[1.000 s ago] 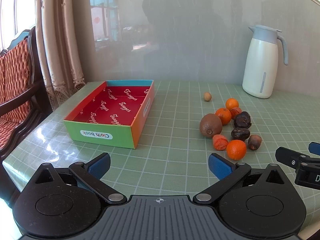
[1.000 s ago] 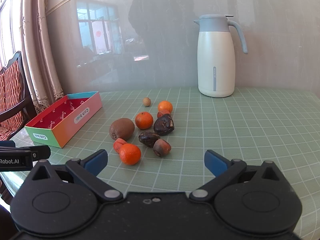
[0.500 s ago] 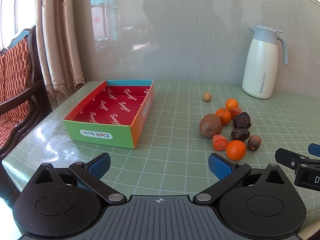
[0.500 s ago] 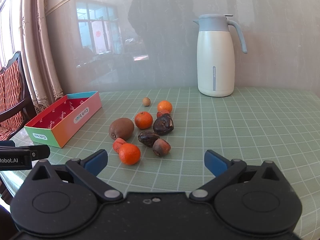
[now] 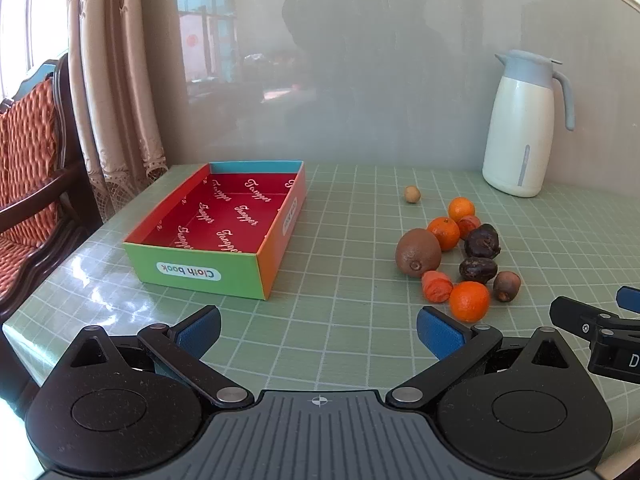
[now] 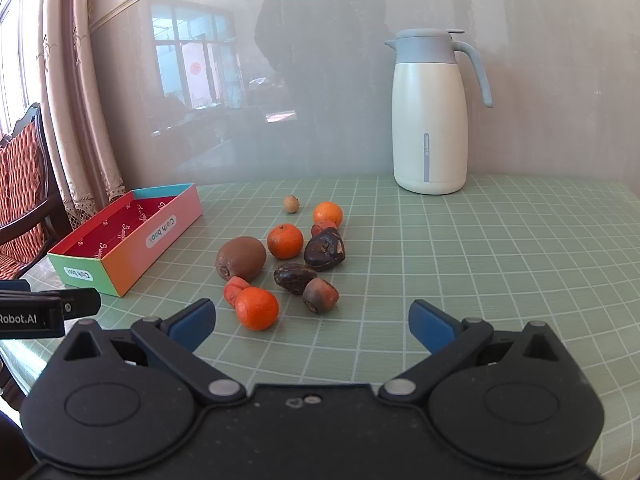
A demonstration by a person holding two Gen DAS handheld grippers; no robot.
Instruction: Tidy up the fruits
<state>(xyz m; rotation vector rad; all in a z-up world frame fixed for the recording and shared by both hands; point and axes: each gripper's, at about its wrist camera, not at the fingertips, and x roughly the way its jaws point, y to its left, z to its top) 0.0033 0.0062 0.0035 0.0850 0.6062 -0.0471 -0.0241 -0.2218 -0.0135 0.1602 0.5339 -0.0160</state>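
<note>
My fruits sit loose in a cluster on the green mat, right of the box (image 5: 224, 228), which lies open and empty, red inside. A brown kiwi (image 6: 241, 258) lies leftmost; three oranges (image 6: 256, 308) mix with two dark wrinkled fruits (image 6: 324, 249), possibly dates. A small tan nut (image 6: 291, 204) sits apart, farther back.

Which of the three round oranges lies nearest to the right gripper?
The orange at the front of the pile, touching a small reddish fruit. The other two oranges lie farther back, behind the kiwi.
</note>
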